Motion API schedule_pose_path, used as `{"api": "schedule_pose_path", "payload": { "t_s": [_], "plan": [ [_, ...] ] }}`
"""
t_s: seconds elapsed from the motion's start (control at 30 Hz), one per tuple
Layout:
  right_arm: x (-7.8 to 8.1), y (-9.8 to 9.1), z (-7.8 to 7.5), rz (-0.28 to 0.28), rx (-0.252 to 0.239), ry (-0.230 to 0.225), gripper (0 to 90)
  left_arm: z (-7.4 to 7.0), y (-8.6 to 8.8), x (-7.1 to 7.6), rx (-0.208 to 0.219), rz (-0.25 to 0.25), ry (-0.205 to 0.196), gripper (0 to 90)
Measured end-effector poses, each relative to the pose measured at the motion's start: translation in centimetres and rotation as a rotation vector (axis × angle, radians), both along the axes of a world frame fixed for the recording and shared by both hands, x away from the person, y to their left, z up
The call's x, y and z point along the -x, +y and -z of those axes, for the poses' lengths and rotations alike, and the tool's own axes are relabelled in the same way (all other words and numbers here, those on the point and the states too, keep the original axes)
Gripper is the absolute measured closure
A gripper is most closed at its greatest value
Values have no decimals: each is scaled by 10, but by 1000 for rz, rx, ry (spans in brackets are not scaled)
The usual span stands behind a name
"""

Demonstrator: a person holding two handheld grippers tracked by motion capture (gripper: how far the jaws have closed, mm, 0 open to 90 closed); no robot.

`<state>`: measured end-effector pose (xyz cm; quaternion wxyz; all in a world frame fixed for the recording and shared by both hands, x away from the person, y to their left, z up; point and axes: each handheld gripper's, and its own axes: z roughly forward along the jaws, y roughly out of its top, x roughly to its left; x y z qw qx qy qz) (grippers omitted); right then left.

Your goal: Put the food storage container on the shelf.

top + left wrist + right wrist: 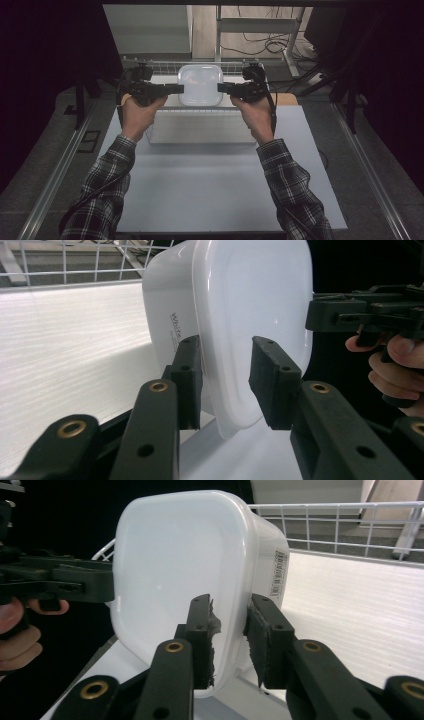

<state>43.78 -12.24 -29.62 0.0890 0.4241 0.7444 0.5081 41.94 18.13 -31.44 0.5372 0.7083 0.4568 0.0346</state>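
A white plastic container [200, 84] with its lid on lies inside a wire basket [159, 63] at the far side of the table. My left gripper [181, 89] reaches its left edge and my right gripper [220, 87] its right edge. In the left gripper view the left gripper [225, 375] is open, its pads astride the container [250, 305] rim with a gap on the lid side. In the right gripper view the right gripper [229, 630] is also open, its pads close on either side of the container [180, 555] rim. Each view shows the opposite gripper at the far edge.
The basket has a white liner [65, 355] and wire walls [340, 510]. It stands on a grey table mat [210, 185]. Metal rails run along both sides of the table. A shelf frame and loose cables [260, 45] lie beyond the basket.
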Motion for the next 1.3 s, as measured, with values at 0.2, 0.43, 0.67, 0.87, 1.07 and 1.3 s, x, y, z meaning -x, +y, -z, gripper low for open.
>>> {"api": "schedule_pose_path", "payload": {
  "t_s": [0.2, 0.43, 0.67, 0.87, 1.07, 1.3],
  "plan": [
    [-8, 3, 1, 21, 6, 12, 645, 3, -5, -6, -27, -15, 19, 640],
    [-14, 7, 1, 27, 23, 18, 596, 5, -4, -12, -10, -19, 33, 645],
    [-20, 14, 2, 54, 56, 8, 511, 2, -7, -19, -51, -51, 17, 580],
    [-23, 20, 1, 116, 125, -68, 511, 0, -10, -24, -49, -76, 12, 538],
    [-27, 20, 3, 130, 117, -79, 499, 3, -10, -32, -51, -114, -10, 467],
    [-27, 18, 4, 117, 106, -98, 379, 2, -11, -29, -91, -141, -91, 291]
  ]
}}
